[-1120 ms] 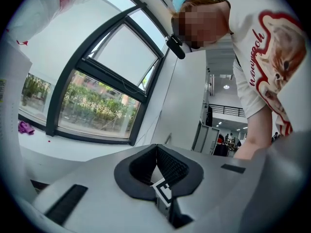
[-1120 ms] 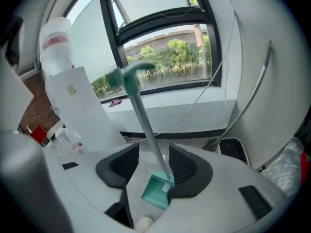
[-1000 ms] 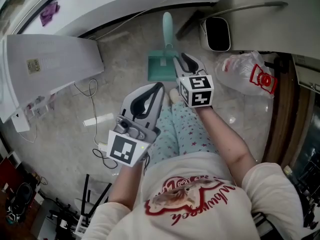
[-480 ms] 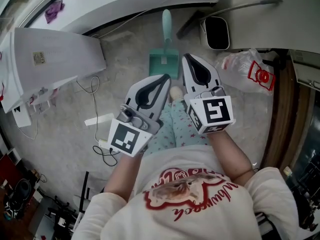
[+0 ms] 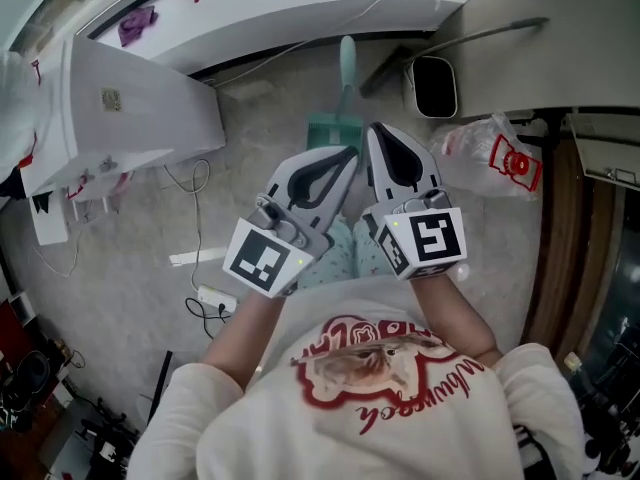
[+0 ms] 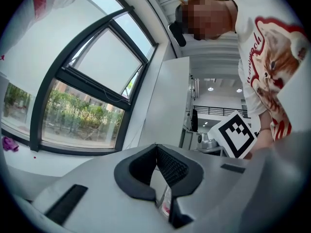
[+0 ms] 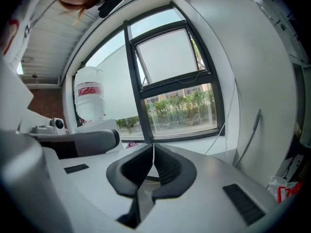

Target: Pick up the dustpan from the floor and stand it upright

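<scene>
Head view: left tongs [image 5: 348, 153] and right tongs [image 5: 377, 130], both pressed together and empty, hover over teal dustpan [image 5: 325, 128] on floor [image 5: 255, 163].

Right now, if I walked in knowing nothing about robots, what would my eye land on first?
Two grey hand-held tools fill the middle of the head view: the left gripper and the right gripper, each carrying a black-and-white marker cube, jaws shut on nothing. Just beyond them a teal dustpan sits on the pale floor. A white plastic bag with red print lies to its right.
</scene>
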The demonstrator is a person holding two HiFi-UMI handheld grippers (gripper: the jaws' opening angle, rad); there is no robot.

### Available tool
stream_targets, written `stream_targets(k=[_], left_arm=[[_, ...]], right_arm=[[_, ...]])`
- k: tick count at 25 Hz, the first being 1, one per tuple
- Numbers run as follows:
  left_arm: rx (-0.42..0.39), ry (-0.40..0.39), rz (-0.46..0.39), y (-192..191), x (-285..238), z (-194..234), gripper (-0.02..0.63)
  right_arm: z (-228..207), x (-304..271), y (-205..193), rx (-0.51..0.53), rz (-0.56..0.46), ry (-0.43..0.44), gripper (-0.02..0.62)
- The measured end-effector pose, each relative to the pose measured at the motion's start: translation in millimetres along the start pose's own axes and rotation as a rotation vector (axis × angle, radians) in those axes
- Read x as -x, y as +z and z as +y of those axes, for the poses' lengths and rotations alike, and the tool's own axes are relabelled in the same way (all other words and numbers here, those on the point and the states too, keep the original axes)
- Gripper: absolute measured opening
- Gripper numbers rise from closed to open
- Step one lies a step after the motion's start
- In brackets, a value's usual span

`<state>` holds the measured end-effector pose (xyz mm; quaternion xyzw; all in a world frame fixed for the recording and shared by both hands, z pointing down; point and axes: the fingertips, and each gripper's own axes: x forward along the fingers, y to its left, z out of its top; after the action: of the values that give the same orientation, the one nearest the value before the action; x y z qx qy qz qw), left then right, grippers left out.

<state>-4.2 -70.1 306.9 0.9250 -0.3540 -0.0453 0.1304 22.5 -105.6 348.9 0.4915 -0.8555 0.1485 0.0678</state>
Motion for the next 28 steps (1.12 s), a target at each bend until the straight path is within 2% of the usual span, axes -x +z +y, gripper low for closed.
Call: stream_targets(k=[6,9,13,19,22,25,28], left_arm=[[-0.004,-0.005,0.008,6.8,10.6,-35.0,0.021],[-0.008,-0.001,0.020,-2.0,15.0,-55.1,0.020],[0.000,0.021,-0.007,-10.3,27.0,-96.9,0.020],[-0.025,0.040,-0.027,-34.0,43.2,-183.0,0.020],[-0.057,0.053,-0.054,-36.9,65.5,-232.6,0.020],[-0.058,0.077,-0.104,-34.6,96.8,-283.9,0.020],[-0.089,0.085,-0.094,-33.4,116.7,-338.0,0.020]], right_arm=[[21.1,26.1,20.4,0.044,-0.028,0.089,0.028],[20.7,46.8,13.4,0.038,-0.029,0.104,0.029],[21.6,98.1,-7.8,0.039,-0.012,0.109,0.029],[12.0,194.6,-31.3,0.047,-0.041,0.107,0.028],[22.8,252.2,-31.2,0.103,-0.082,0.118,0.029],[47.3,313.9,-25.3,0.139,-0.110,0.188,0.029],[62.2,369.6,-13.9,0.174,-0.136,0.260,0.028]])
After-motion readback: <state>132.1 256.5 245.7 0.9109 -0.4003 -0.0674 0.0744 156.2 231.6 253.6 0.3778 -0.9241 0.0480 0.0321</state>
